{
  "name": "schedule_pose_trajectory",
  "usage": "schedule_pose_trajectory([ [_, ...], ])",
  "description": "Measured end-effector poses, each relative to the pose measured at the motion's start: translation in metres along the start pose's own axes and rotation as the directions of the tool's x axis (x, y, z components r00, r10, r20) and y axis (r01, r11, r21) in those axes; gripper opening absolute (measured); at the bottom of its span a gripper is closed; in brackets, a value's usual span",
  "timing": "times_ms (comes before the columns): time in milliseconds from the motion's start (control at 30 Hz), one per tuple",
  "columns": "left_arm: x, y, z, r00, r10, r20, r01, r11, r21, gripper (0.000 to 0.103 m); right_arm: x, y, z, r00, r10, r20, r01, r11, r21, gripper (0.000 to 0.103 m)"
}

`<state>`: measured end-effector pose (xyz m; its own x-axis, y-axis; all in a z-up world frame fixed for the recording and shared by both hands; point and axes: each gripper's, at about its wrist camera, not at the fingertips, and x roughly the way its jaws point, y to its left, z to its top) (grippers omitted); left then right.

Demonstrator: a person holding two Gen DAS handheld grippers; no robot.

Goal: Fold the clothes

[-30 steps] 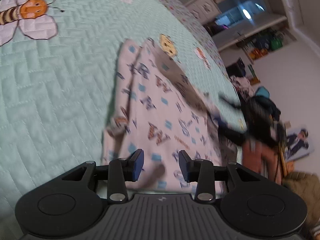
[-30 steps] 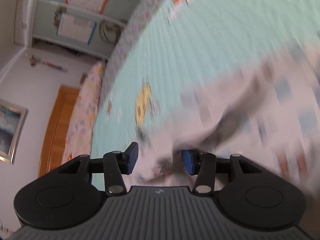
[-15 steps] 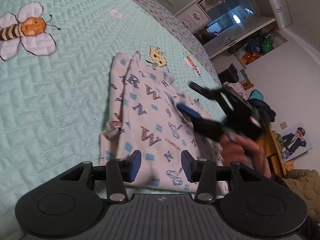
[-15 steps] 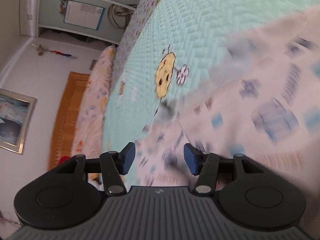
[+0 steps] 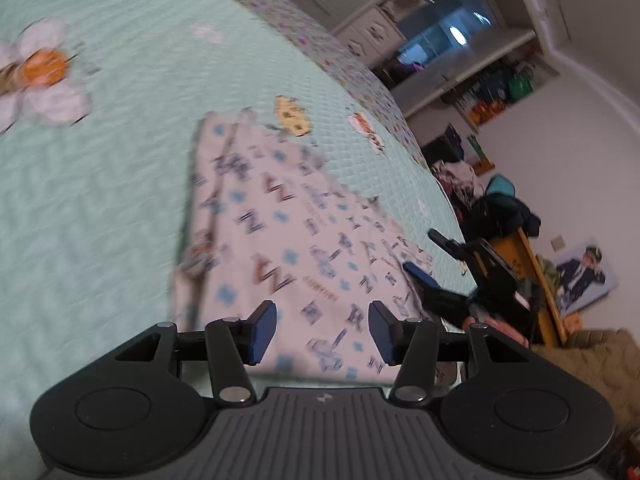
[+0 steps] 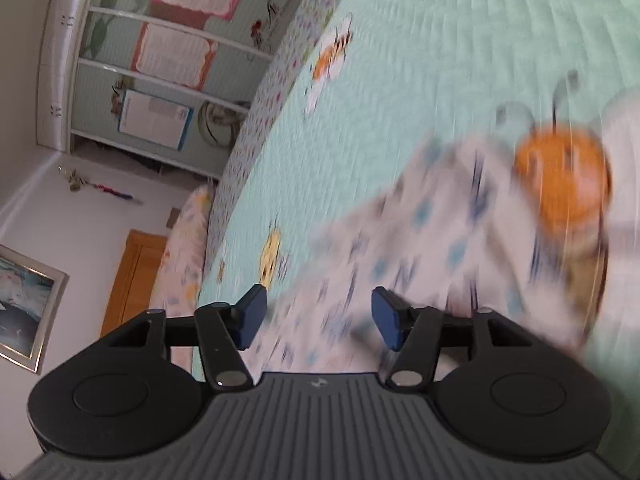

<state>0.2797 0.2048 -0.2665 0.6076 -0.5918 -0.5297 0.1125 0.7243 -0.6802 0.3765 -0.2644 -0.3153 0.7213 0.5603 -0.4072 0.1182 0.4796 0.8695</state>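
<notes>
A white garment (image 5: 280, 248) printed with blue letters and squares lies folded flat on the mint quilted bedspread (image 5: 100, 200). My left gripper (image 5: 322, 332) hovers over its near edge, jaws opening, nothing pinched between the blue pads. The right gripper (image 5: 432, 264) shows in the left wrist view at the garment's right edge, above the bed's side. In the right wrist view the right gripper (image 6: 318, 318) hangs over the blurred garment (image 6: 420, 248), jaws opening with no cloth clamped.
The bedspread carries bee (image 6: 560, 184) and flower patches. Past the bed's right edge stand shelves (image 5: 460, 64), a pile of dark clothes (image 5: 496, 212) and a wooden piece of furniture (image 5: 532, 272). A cabinet with posters (image 6: 160, 60) and a pillow (image 6: 184, 248) lie beyond the far side.
The raised flap of the garment has been laid down flat. The right gripper has drawn away to the garment's right edge, and both sets of jaws stand wider.
</notes>
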Motion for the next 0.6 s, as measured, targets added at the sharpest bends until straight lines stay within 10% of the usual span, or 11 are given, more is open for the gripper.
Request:
schedule_pose_trajectory([
  [100,0.02,-0.007,0.019,1.0,0.014,-0.006,-0.013,0.999,0.045,0.054,-0.01,-0.001,0.022,0.992,-0.001,0.124,-0.005,0.999,0.049,0.06],
  [333,0.072,0.007,0.057,0.996,0.09,0.002,-0.09,0.994,0.055,0.058,-0.004,0.003,-0.001,0.999,0.049,-0.016,-0.049,0.999,-0.009,0.064],
  [433,0.079,0.026,0.065,0.992,0.126,-0.004,-0.126,0.992,0.024,0.044,-0.021,-0.022,0.019,0.997,-0.043,0.062,0.044,0.999,-0.017,0.041],
  [600,0.039,0.031,0.071,0.98,0.175,0.098,-0.177,0.984,0.018,0.056,-0.064,-0.012,0.004,0.991,-0.047,0.124,0.06,0.993,-0.097,0.067],
])
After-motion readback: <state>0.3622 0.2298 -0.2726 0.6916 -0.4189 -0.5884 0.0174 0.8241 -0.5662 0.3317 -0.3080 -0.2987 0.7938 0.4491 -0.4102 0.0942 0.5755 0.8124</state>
